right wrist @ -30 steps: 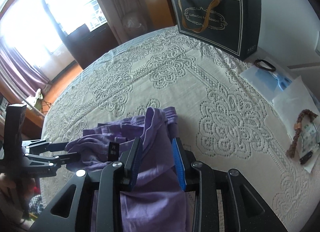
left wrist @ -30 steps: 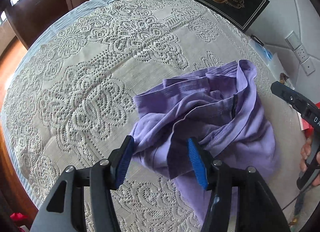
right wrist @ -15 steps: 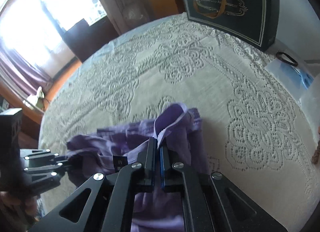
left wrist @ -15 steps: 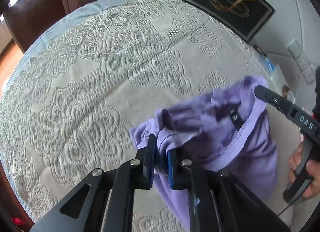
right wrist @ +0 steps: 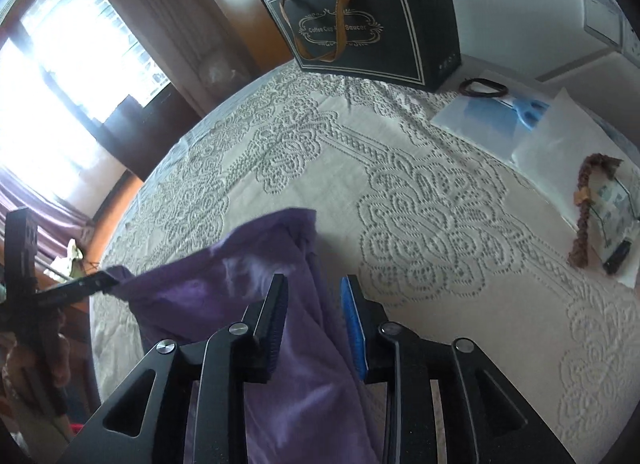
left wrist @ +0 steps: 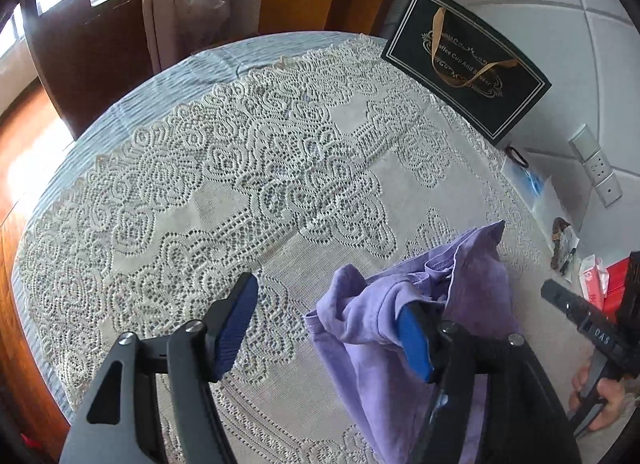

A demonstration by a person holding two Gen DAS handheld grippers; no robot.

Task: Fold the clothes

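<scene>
A crumpled purple garment (left wrist: 472, 292) lies partly bunched up over the lace-covered table (left wrist: 240, 168). My left gripper (left wrist: 326, 328) has its jaws wide and opening. A fold of the garment is draped over its right blue pad (left wrist: 416, 344), and nothing is pinched. In the right wrist view the garment (right wrist: 208, 292) runs between the jaws of my right gripper (right wrist: 314, 320), which are also opening; a gap shows beside the blue pad (right wrist: 352, 324). The garment's far corner hangs on the left gripper's fingertip (right wrist: 96, 278).
A dark gift bag (right wrist: 368, 24) stands at the table's back. Clear plastic sleeves (right wrist: 500, 116), a hair tie (right wrist: 482, 88) and a braided cord (right wrist: 588, 204) lie along the right side. A red box (left wrist: 616, 284) and a wall socket (left wrist: 596, 168) are beyond. The table edge curves at left.
Both grippers stood open around the garment, then clamped on it half a second ago, and now stand apart again. The garment is bunched higher and shifted right in the left wrist view.
</scene>
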